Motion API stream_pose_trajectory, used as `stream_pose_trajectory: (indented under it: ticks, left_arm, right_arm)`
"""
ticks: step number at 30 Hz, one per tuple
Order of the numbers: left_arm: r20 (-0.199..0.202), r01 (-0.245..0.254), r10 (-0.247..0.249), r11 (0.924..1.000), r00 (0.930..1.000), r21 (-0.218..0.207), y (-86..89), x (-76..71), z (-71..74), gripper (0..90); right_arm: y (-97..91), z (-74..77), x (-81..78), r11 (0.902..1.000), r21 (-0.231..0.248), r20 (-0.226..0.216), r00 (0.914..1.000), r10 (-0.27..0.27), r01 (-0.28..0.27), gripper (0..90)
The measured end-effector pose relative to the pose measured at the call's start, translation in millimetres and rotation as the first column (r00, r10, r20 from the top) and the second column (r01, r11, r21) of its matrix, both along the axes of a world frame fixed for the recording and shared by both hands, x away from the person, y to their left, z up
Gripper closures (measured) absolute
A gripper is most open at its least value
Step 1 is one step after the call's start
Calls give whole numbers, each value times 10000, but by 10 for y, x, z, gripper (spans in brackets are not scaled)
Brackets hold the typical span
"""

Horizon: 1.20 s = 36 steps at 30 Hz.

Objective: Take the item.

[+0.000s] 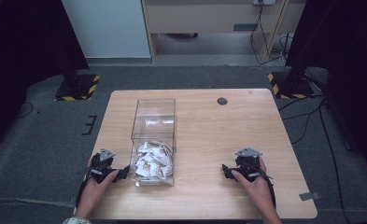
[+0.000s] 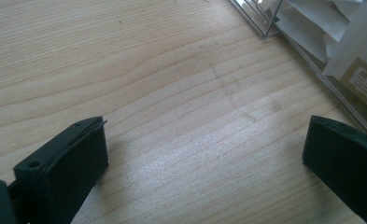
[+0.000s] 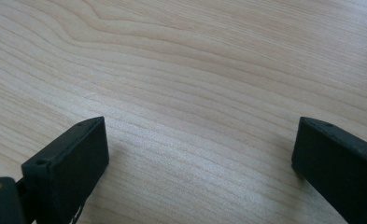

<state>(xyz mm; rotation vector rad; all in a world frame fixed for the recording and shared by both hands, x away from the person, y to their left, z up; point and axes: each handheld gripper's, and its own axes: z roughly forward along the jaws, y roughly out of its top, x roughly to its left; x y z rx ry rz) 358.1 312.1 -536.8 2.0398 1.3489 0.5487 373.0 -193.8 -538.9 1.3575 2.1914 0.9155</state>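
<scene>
1. Centrally, a clear plastic box (image 1: 153, 135) stands on the wooden table (image 1: 218, 140), holding white and brown packets (image 1: 152, 160) at its near end.
2. Left gripper (image 1: 120, 174): lower left of the high view, just beside the box; jaws spread wide, gripping nothing.
3. Right gripper (image 1: 226, 171): lower right, well apart from the box; jaws spread wide over bare wood, holding nothing.

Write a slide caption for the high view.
Two open grippers rest beside a clear box of sachets.
</scene>
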Motion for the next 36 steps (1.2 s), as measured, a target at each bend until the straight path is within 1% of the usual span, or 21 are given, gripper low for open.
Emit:
stream_pose_trajectory:
  ticks: [2,6,8,10,13,16,17,21,24,25,30,33,36]
  left_arm:
    - [1,-4,4,10000,10000,-3,-1,-1,0,0]
    - [4,-13,13,10000,10000,-13,-2,0,0,0]
    - [2,-9,9,10000,10000,-12,-1,0,0,0]
    - [3,-13,13,10000,10000,-14,-2,0,0,0]
    - [1,-10,10,10000,10000,-11,-1,0,0,0]
    - [-4,0,0,10000,10000,0,-1,0,0,0]
    - [-3,0,0,10000,10000,0,-1,0,0,0]
    - [1,-10,10,10000,10000,-12,-1,0,0,0]
    - [1,-10,10,10000,10000,-13,-2,0,0,0]
    - [3,-11,11,10000,10000,-13,-2,0,0,0]
    - [1,-9,9,10000,10000,-12,-1,0,0,0]
    - [1,-10,10,10000,10000,-14,-2,0,0,0]
    - [0,-9,9,10000,10000,-11,-1,0,0,0]
  right_arm:
    - [13,0,2,9999,14,-29,9999,-102,102,30]
    - [20,1,7,10000,-9,-53,9999,-99,99,30]
    - [21,7,7,10000,-38,-61,10000,-47,47,48]
    - [29,25,0,10000,-48,-90,9999,77,-78,80]
    - [61,58,-22,9994,-266,-68,9998,212,-214,100]
    - [97,111,-39,9990,-295,-16,9994,334,-335,143]
    - [110,135,-46,9987,-280,36,9991,422,-421,156]
    - [168,230,-75,9962,-351,7,9968,800,-799,200]
    - [212,279,-93,9932,-174,-33,9933,1153,-1153,215]
    - [229,291,-98,9924,-190,-30,9926,1217,-1218,220]
    - [289,333,-105,9894,-347,-101,9899,1411,-1414,243]
    - [311,349,-105,9894,-258,-127,9897,1425,-1427,255]
    - [323,360,-106,9889,-289,-121,9893,1456,-1459,259]
